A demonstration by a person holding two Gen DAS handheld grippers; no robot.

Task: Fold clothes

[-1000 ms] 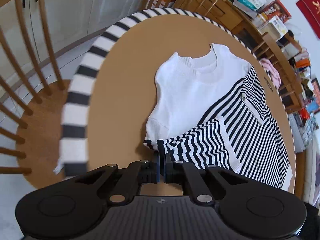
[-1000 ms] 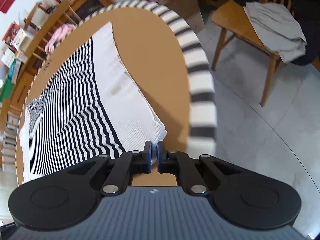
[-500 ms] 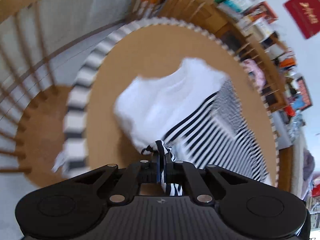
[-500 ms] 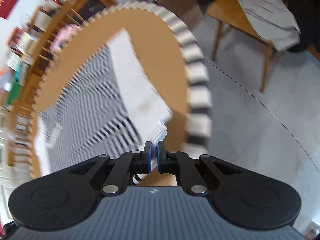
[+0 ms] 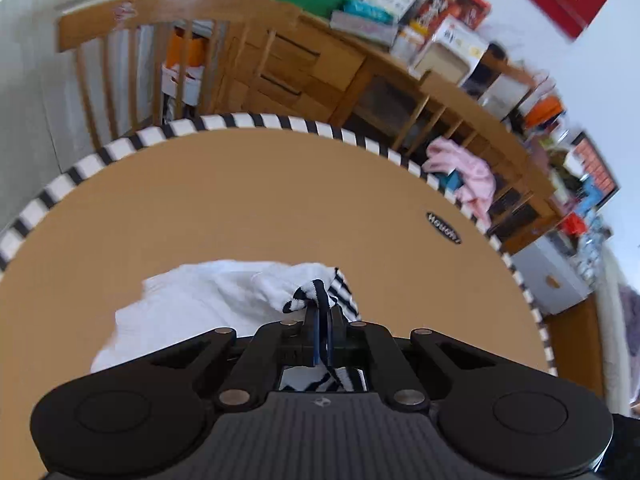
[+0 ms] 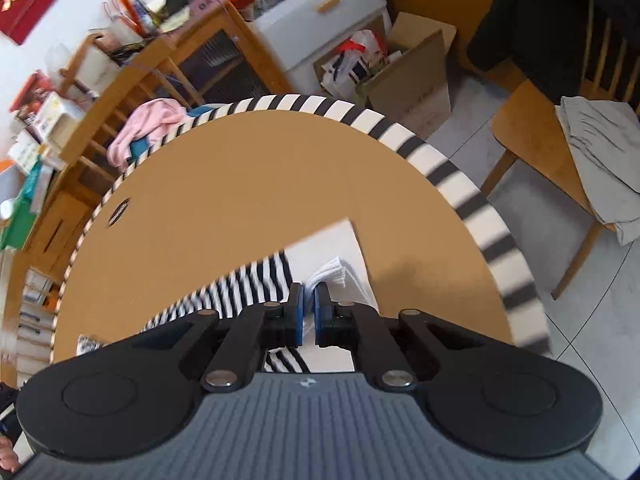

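Black-and-white striped knit with a plain white panel, the sweater lies on the tan bench, bunched low in both wrist views, just ahead of each tool; the left tool is pressed together on a striped cuff or hem edge, a strip of the cloth trailing back between its jaws; the right tool is likewise clamped on a stack of white ribbed layers, with striped cloth running off toward its 9 o'clock. In my judgement the step in hand is carrying one edge of the sweater across to make a fold; to do it well, both tools should travel at the same pace and height so the edge between them stays taut and straight, neither pinch loosening until the edge lies flat over the lower layer; lay it down so the borders line up before letting go. The risk I see is the white panel at the left tool's 10 o'clock dragging into wrinkles. Outward, the bench has a striped rim; a pink cloth hangs on wooden shelving at 1 o'clock in the left view; a chair with grey cloth stands at 2 o'clock in the right view.
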